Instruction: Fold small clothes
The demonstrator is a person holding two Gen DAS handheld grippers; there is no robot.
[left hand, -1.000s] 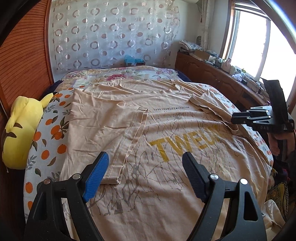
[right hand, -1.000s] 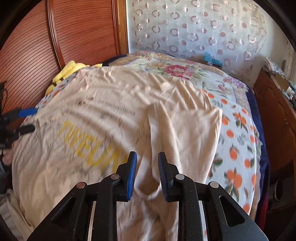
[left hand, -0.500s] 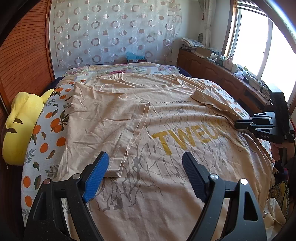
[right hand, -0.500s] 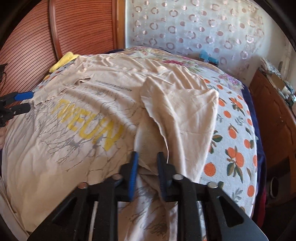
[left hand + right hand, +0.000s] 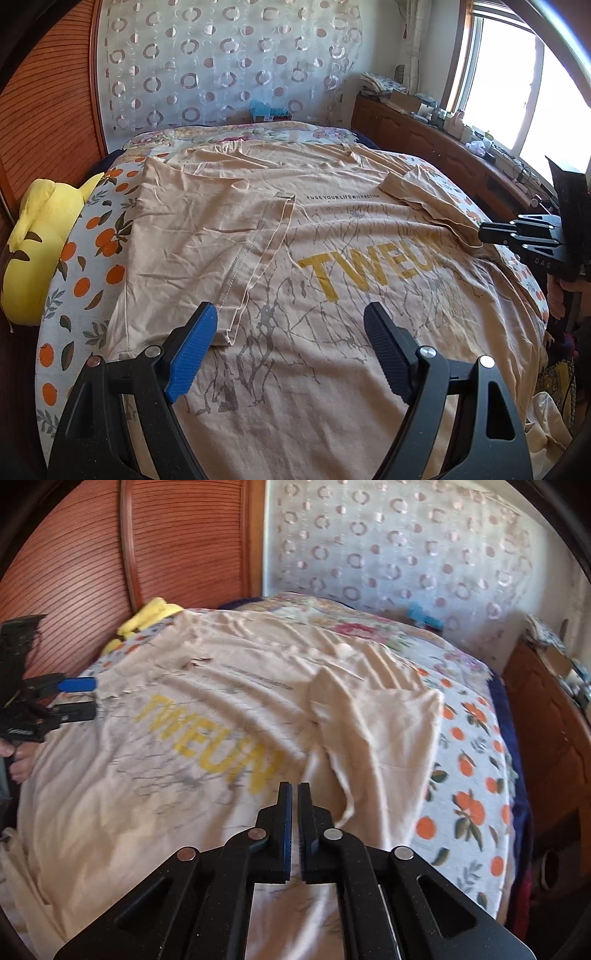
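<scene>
My right tool (image 5: pixel 294 786) has its jaws nearly together and easing apart. Its tips hide whether the sleeve is caught; I cannot tell. That view is blurred. My left tool (image 5: pixel 291 314) hangs wide open, gripping nothing. The beige T-shirt (image 5: pixel 332 369) lies on the bed, one side folded in, its near hem cut off. The orange-print sheet (image 5: pixel 85 266) shows around it, a yellow plush toy (image 5: pixel 40 236) against the wooden headboard (image 5: pixel 48 110), and a bright window (image 5: pixel 517 92) opposite.

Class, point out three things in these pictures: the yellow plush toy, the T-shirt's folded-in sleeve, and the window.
yellow plush toy (image 5: pixel 40 243), left wrist view, on its body.
folded-in sleeve (image 5: pixel 207 236), left wrist view, on its flat middle.
window (image 5: pixel 517 81), left wrist view, on the bright pane.
</scene>
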